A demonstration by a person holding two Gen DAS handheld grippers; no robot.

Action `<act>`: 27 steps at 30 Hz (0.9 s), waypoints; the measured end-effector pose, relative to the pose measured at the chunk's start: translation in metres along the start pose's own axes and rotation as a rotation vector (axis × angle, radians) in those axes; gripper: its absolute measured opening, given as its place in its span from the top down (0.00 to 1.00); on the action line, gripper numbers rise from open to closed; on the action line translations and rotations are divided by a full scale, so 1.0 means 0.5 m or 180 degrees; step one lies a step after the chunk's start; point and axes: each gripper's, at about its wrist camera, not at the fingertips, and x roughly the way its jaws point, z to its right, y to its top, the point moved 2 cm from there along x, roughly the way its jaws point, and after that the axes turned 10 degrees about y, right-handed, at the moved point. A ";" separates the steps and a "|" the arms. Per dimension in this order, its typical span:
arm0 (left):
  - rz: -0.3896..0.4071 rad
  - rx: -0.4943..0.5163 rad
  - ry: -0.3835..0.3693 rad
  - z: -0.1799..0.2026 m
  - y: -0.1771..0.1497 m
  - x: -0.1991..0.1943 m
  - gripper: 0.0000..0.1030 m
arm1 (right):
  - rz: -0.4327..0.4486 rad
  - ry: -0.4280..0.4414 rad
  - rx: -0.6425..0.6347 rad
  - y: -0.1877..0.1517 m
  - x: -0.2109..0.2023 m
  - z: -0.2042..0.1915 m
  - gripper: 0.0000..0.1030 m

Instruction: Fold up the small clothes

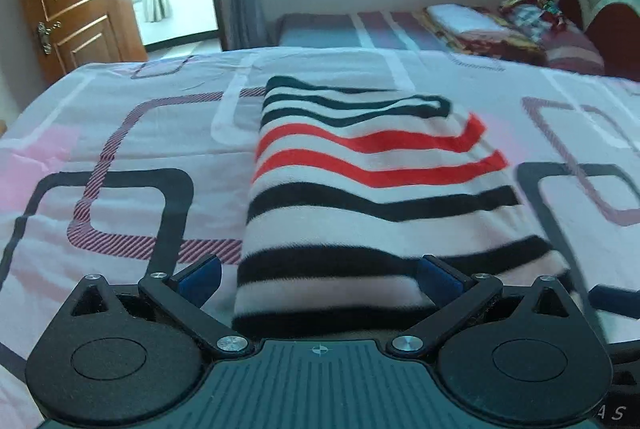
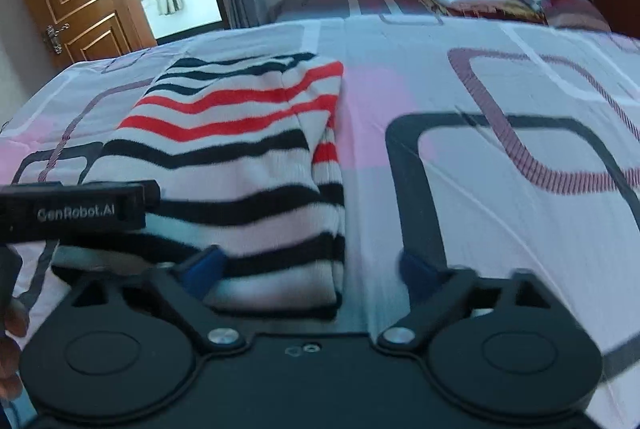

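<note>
Folded striped top [image 1: 360,189] lying centre frame on the bed [image 1: 120,133], both the left gripper [image 1: 318,279] and right gripper [image 2: 306,271] spread wide and empty at its near edge; probably last fold next, needing a hem pinch.

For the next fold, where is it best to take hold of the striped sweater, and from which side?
Probably the near hem of the sweater, taken from the near side, one corner per gripper. It lies flat on the bed with that edge already between the open fingers of the left gripper; the right gripper spans its right corner.
</note>
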 end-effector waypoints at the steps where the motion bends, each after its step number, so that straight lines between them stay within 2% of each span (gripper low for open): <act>1: 0.0021 -0.0052 0.0017 -0.004 -0.003 -0.012 0.00 | -0.0021 0.0019 0.0044 -0.003 -0.010 0.000 0.01; 4: 0.0034 -0.0135 0.0094 -0.017 -0.010 -0.046 0.00 | -0.0085 0.0102 0.0110 -0.011 -0.042 -0.006 0.01; 7: -0.0036 -0.0033 0.0055 -0.023 -0.016 -0.082 0.00 | -0.0209 0.0089 -0.0009 -0.023 -0.081 -0.021 0.01; 12: 0.0024 0.0059 0.0085 -0.041 -0.037 -0.166 0.00 | -0.0234 0.0616 -0.0303 -0.049 -0.164 -0.056 0.01; 15: 0.0055 0.0069 0.0082 -0.054 -0.056 -0.230 0.00 | -0.0250 0.0724 -0.0350 -0.063 -0.211 -0.073 0.01; 18: 0.0098 0.0010 0.0138 -0.067 -0.083 -0.299 0.00 | -0.0426 0.0829 -0.0351 -0.085 -0.248 -0.085 0.01; 20: 0.0107 -0.0056 0.0170 -0.074 -0.104 -0.344 0.00 | -0.0358 0.0753 -0.0423 -0.104 -0.281 -0.088 0.01; 23: 0.0095 -0.0088 0.0215 -0.077 -0.147 -0.417 0.00 | -0.0139 0.0453 -0.0619 -0.130 -0.344 -0.092 0.01; 27: 0.0169 -0.0160 0.0298 -0.078 -0.205 -0.516 0.00 | 0.0370 -0.0275 -0.1034 -0.166 -0.453 -0.103 0.01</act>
